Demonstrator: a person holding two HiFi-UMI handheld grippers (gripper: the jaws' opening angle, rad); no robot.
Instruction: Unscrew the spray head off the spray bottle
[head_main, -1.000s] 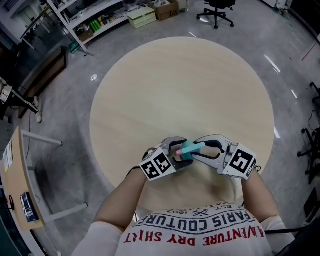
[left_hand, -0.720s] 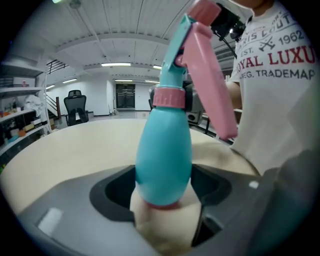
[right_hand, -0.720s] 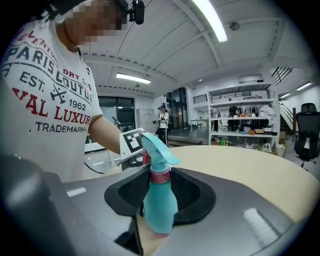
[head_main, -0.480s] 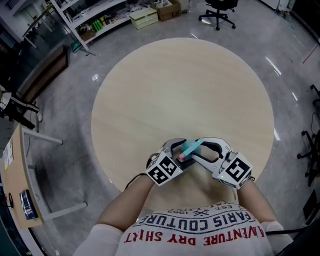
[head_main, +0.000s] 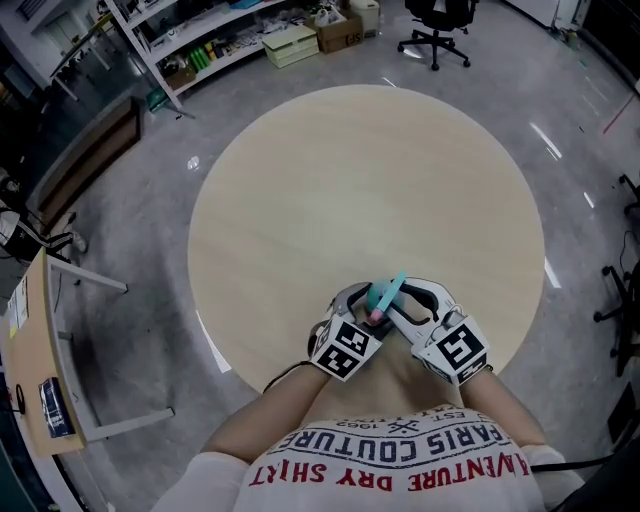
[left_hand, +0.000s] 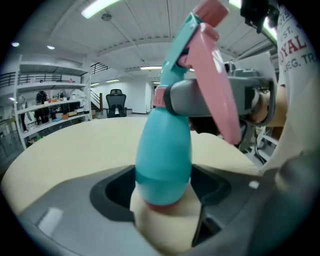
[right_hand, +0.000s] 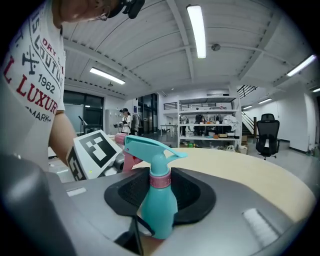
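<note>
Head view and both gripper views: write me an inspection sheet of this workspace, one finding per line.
Surface: round pale wood table.
Job's things: teal spray bottle held above the table's near edge; spray head with its pink collar is on the bottle.
Clutter: nothing seen on the table.
Grippers: left gripper clamps the bottle's lower body; right gripper has just been closing its jaws, now on the spray head's collar.
Cables: thin dark lead trails from the left gripper.
Surroundings: shelving, office chair, side desk, grey floor.

White T-shirt, red and dark lettering
</note>
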